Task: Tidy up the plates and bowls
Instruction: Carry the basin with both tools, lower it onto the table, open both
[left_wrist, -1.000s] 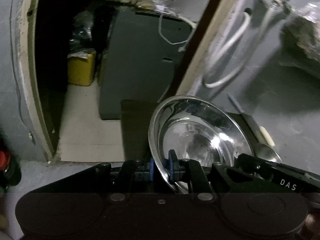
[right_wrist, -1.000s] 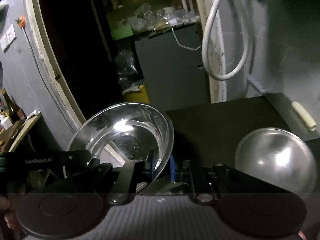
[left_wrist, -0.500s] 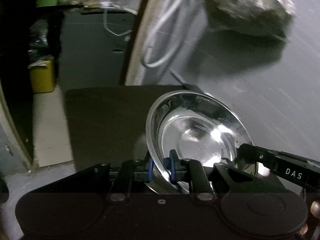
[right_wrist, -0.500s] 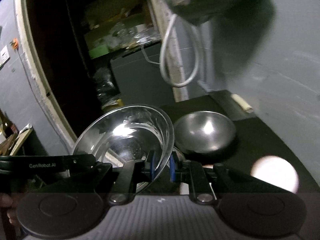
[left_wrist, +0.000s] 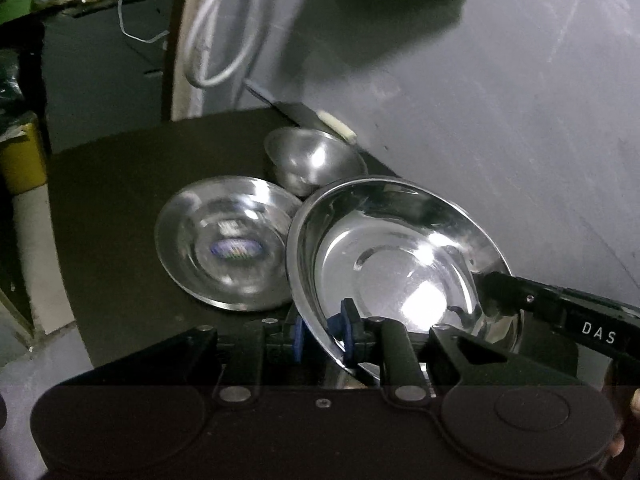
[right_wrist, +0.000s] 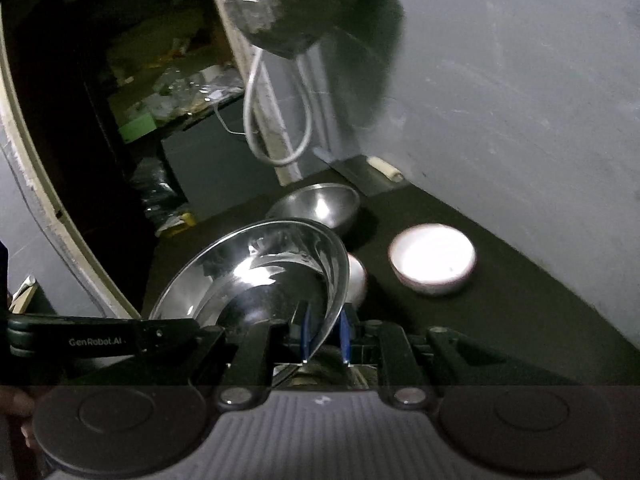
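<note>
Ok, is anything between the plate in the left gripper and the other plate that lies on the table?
Nothing visible. The held plate, its rim between the jaws of the left gripper that have just been opening, hangs beside the lying plate on the table. The upturned bowl stands behind both, off the path.

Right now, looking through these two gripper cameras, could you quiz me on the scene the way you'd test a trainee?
1. True or false: the left gripper and the right gripper are both empty.
2. In the left wrist view, how many steel dishes rest on the black table?
3. The small bowl in the right wrist view is: A) white, B) yellow, C) black?

Key
1. False. The left gripper pinches the left-hand steel plate by its rim, and its jaws have just been easing open. The right gripper is shut on the right-hand steel plate.
2. Two: a resting steel plate and a steel bowl.
3. A.
</note>
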The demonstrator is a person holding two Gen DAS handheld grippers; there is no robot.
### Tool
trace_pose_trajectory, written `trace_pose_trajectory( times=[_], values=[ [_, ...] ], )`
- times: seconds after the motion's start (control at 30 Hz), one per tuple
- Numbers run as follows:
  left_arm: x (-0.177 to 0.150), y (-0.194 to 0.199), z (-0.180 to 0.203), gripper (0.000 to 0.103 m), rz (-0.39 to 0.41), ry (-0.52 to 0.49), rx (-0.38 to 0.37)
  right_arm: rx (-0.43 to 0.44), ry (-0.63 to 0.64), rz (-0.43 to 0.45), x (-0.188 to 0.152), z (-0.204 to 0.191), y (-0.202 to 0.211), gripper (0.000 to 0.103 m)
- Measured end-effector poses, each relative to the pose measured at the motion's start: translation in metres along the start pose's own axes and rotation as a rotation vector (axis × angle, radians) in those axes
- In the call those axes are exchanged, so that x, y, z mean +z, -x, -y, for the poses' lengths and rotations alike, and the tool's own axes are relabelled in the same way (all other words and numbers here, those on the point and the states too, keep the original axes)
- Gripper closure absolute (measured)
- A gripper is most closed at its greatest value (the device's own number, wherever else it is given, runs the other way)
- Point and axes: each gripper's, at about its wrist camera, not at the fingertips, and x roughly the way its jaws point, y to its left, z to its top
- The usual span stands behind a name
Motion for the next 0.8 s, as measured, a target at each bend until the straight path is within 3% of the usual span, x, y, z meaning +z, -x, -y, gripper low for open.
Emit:
trace_pose_trajectory(
  times=[0.4,0.8],
  values=[
    [-0.032,-0.008,0.019,0.082,-0.099,-0.096,-0.018,-0.075,-0.054,-0.074,-0.044,0.011,0.02,0.085],
    [-0.043,-0.014,0.028,0.08,-0.136,-0.158,0.002,-0.11,-0.074,-0.131,-0.06,0.013,0.019,0.084]
  ],
)
